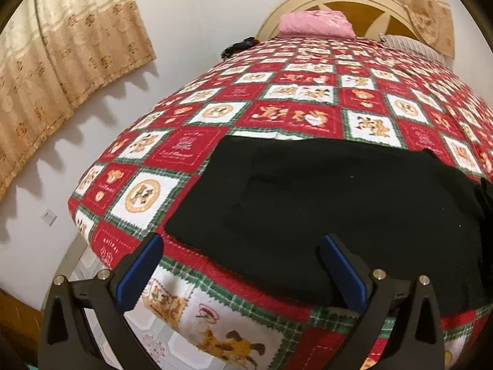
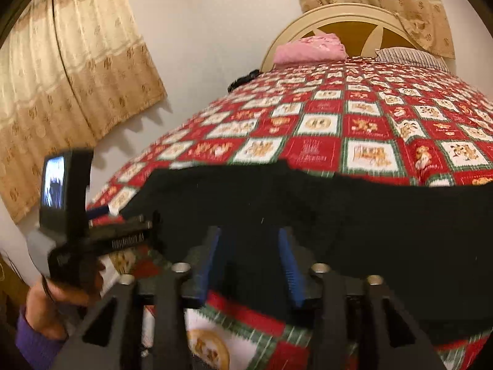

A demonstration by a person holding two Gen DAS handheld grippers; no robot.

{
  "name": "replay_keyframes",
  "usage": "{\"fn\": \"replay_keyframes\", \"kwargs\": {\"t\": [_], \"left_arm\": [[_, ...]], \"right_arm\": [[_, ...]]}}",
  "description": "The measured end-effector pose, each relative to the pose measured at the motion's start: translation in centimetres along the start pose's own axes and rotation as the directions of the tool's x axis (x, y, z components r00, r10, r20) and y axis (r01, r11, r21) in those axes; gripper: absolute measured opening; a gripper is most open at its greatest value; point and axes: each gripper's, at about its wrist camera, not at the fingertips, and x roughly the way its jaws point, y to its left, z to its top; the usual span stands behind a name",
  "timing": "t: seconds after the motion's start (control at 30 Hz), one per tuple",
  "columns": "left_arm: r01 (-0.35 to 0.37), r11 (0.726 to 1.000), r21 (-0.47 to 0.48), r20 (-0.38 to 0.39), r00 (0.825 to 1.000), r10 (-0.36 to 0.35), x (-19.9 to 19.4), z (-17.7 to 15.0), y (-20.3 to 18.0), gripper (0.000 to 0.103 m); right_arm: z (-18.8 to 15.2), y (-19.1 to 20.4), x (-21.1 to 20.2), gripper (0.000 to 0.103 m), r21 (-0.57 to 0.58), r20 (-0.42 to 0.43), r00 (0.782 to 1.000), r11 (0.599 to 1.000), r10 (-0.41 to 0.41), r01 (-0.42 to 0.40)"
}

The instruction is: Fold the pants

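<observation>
Over the near edge of the black pants [image 1: 339, 203], the left gripper [image 1: 240, 265] hangs with its 2 blue-padded fingers [image 1: 144, 265] wide and empty; the right gripper [image 2: 249, 262] stands narrower, its pads straddling the hem without clearly pinching it. The pants lie flat, matte and soft, probably laid out for folding, on the red checked quilt [image 1: 277, 98].

Both wrist views low over the bedspread [image 1: 277, 98], toward headboard [image 2: 348, 15].

Right gripper [image 2: 249, 259] parted over black pants [image 2: 354, 215] — left gripper [image 2: 101, 212] beside.
</observation>
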Motion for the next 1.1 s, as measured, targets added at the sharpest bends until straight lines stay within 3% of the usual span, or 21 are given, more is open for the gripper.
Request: {"fn": "replay_keyframes", "kwargs": {"t": [0.13, 0.37, 0.47, 0.53, 0.7, 0.77, 0.9, 0.97, 1.03, 1.1], "left_arm": [[0.023, 0.998, -0.054, 0.027, 0.999, -0.021, -0.8, -0.4, 1.1, 0.103], [-0.011, 0.997, -0.076, 0.074, 0.997, 0.017, -1.8, -1.1, 1.9, 0.103], [0.014, 0.996, -0.085, 0.062, 0.998, -0.008, -1.6, -1.3, 2.0, 0.103], [0.07, 0.992, -0.107, 0.034, 0.997, -0.066, -1.0, -1.3, 2.2, 0.103], [0.19, 0.94, -0.284, -0.043, 0.977, -0.211, 2.5, -1.6, 3.9, 0.103], [0.208, 0.922, -0.326, -0.005, 0.975, -0.222, 2.8, -1.5, 4.4, 0.103], [0.311, 0.846, -0.432, 0.075, 0.948, -0.31, 3.8, -0.9, 6.0, 0.103], [0.342, 0.814, -0.469, 0.112, 0.938, -0.329, 3.8, -0.9, 6.5, 0.089], [0.36, 0.805, -0.472, 0.129, 0.931, -0.34, 3.5, -1.0, 6.5, 0.073], [0.355, 0.812, -0.464, 0.131, 0.933, -0.334, 3.4, -1.3, 6.5, 0.066]], "right_arm": [[-1.0, 1.1, 0.1, 0.051, -0.045, -0.01, 1.0, 0.999, 0.002, -0.002], [-1.0, 1.2, -0.4, 0.051, -0.044, 0.017, 1.0, 0.999, -0.017, 0.017], [-0.9, 0.8, -0.8, 0.051, -0.02, 0.033, 0.999, 0.999, -0.029, 0.03], [-0.8, 0.7, -1.1, 0.051, -0.008, 0.043, 0.999, 0.999, -0.033, 0.033], [-0.7, 0.7, -1.6, 0.051, -0.01, 0.058, 0.997, 0.999, -0.041, 0.042], [-0.7, 0.6, -1.6, 0.051, -0.009, 0.05, 0.998, 0.999, -0.039, 0.04], [-0.8, 0.2, -1.5, 0.051, 0.009, 0.047, 0.998, 0.999, -0.037, 0.036], [-0.8, 0.0, -1.5, 0.051, 0.017, 0.05, 0.998, 0.999, -0.037, 0.036], [-0.7, -0.4, -1.5, 0.051, 0.029, 0.051, 0.998, 0.999, -0.036, 0.034], [-0.7, -0.7, -1.3, 0.051, 0.045, 0.045, 0.998, 0.999, -0.033, 0.031]]}}
